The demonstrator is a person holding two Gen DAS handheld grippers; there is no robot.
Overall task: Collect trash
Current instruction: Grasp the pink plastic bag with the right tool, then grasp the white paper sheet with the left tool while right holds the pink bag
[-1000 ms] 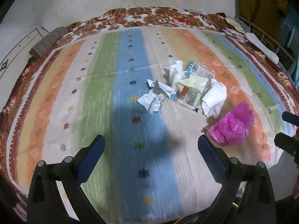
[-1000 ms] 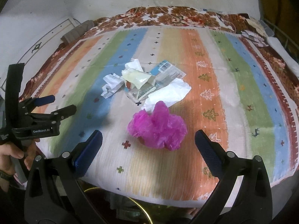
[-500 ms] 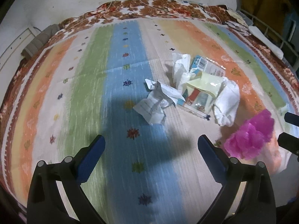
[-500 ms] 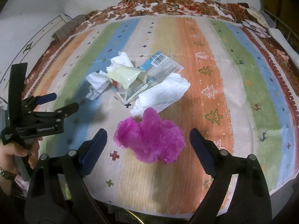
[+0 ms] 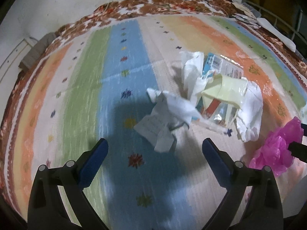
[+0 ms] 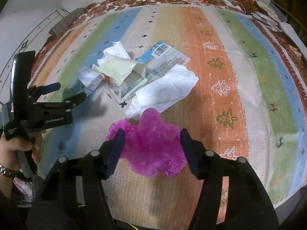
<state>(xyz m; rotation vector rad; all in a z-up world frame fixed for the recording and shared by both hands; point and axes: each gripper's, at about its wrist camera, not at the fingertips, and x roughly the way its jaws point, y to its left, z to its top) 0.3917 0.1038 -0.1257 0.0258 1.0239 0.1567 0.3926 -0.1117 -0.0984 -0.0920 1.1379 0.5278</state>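
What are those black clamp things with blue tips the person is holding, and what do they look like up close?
Each is a handheld black plastic clamp. The right gripper and left gripper have two angled fingers with dark blue ribbed pads and silver rivets. The left one carries white lettering on its side. The left hand wears a metal watch.

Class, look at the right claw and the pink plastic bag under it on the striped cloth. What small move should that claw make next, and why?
Probably finish closing on the pink plastic bag. The right claw has just been narrowing, and its pads already stand on either side of the crumpled bag, though they do not clearly press it yet. The left claw is wide open over the crumpled paper, nothing held.
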